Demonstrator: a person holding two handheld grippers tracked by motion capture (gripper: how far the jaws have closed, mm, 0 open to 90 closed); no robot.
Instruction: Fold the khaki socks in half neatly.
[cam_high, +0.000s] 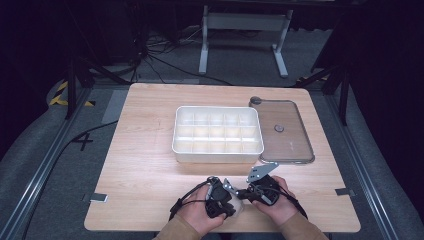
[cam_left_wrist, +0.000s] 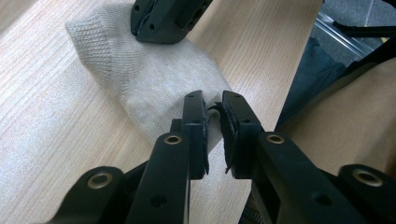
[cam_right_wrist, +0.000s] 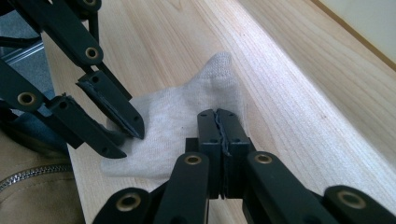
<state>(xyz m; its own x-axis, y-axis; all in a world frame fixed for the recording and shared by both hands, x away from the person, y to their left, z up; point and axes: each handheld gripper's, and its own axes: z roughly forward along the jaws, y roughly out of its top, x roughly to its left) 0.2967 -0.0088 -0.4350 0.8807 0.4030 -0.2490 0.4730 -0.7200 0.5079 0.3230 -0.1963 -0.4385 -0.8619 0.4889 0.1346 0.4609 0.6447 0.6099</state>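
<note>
A beige sock lies flat on the wooden table near its front edge, between the person's two hands. My left gripper is pinched on the sock's near edge, with fabric showing in the narrow gap between its jaws. In the right gripper view it comes in from the left onto the sock. My right gripper is shut, jaws pressed tight together, its tips resting on top of the sock's middle. In the high view both grippers meet over the sock.
A white tray divided into several compartments stands at the table's centre. A clear flat lid with a small knob lies to its right. The table's front edge runs close beside the sock, with the person's jacket behind it.
</note>
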